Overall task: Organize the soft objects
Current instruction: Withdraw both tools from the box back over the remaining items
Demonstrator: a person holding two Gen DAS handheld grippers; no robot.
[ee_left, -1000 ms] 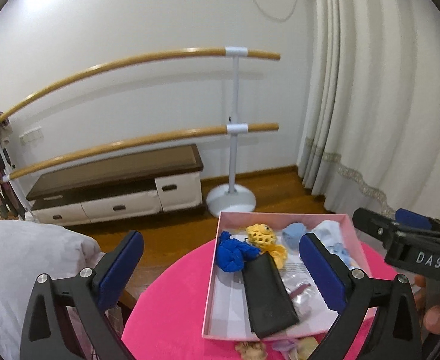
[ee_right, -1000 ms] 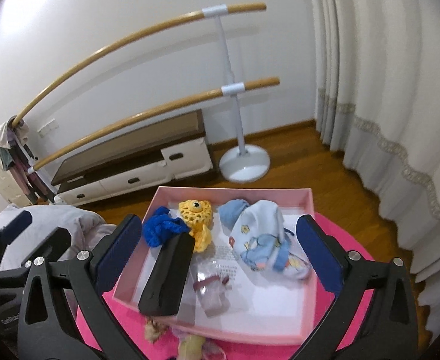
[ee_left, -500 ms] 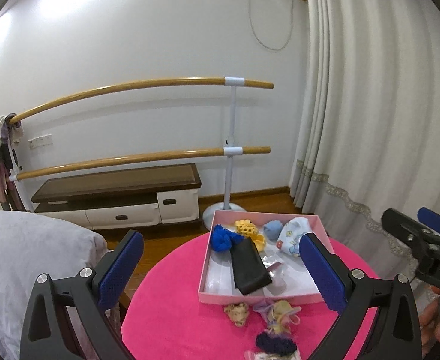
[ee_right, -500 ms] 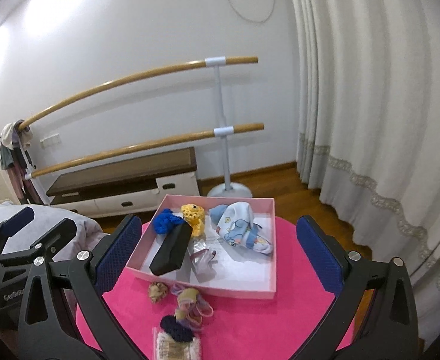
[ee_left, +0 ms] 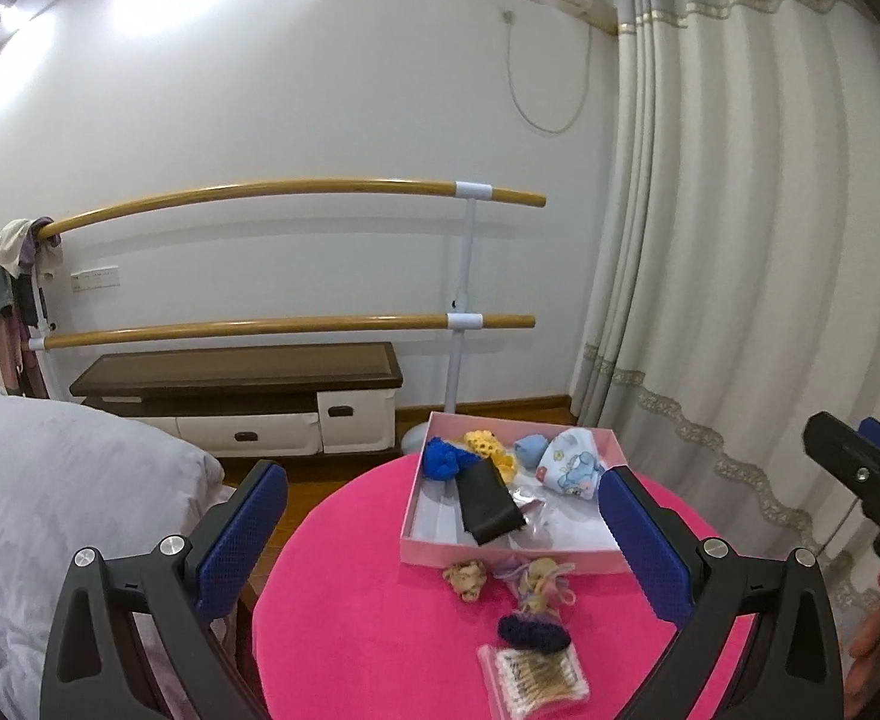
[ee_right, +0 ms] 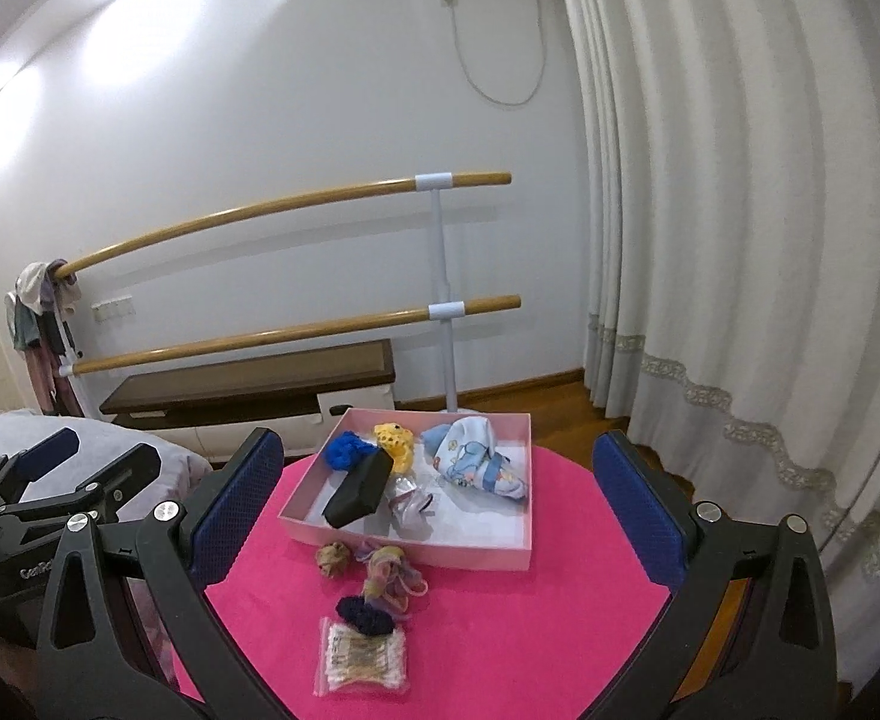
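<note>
On the pink tabletop (ee_right: 499,630), a blue scrunchie (ee_right: 348,450), black pouch (ee_right: 360,490) and printed cloth (ee_right: 475,459) are held in the pink box (ee_right: 404,546); both the left gripper (ee_left: 440,546) and right gripper (ee_right: 434,516) are spread apart, empty.

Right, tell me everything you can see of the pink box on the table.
The pink box is a shallow, open-topped rectangular tray, cardboard by the look of it, with low pink walls and a white floor. It lies flat at the far part of the round pink table. Inside lie a blue knitted piece, a yellow crocheted toy, a black pouch propped at a tilt, a printed baby hat and a small clear packet. Hair ties lie just outside its near wall. Neither gripper touches it.
</note>
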